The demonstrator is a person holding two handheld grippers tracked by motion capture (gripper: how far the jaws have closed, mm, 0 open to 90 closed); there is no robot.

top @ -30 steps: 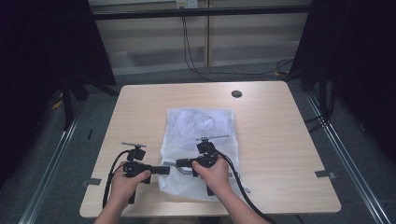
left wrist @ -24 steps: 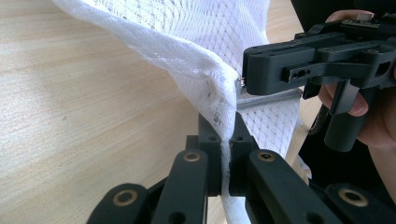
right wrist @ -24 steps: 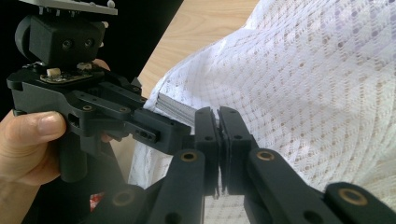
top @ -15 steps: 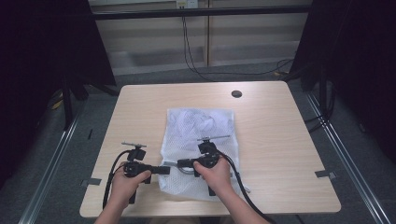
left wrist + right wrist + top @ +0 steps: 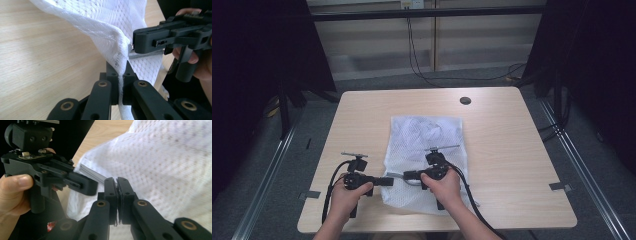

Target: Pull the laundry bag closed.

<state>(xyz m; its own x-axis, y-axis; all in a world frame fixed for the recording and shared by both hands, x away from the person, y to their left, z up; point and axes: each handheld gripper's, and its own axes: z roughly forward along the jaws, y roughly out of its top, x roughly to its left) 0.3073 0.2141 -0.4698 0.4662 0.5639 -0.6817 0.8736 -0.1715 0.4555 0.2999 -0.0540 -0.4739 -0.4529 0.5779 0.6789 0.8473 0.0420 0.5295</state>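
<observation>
Two tools pinch one white mesh bag at its near left edge.

The left tool is clenched on a fold of the mesh bag; the right tool is clamped on the bag's metal zipper pull. The bag lies mid-tabletop, near the front edge, with bare wood open on both sides and behind. One dark round cap sits near the far edge.

tongs: 2, left, right | mesh bag: 1 | table: 1 | hands: 2
</observation>
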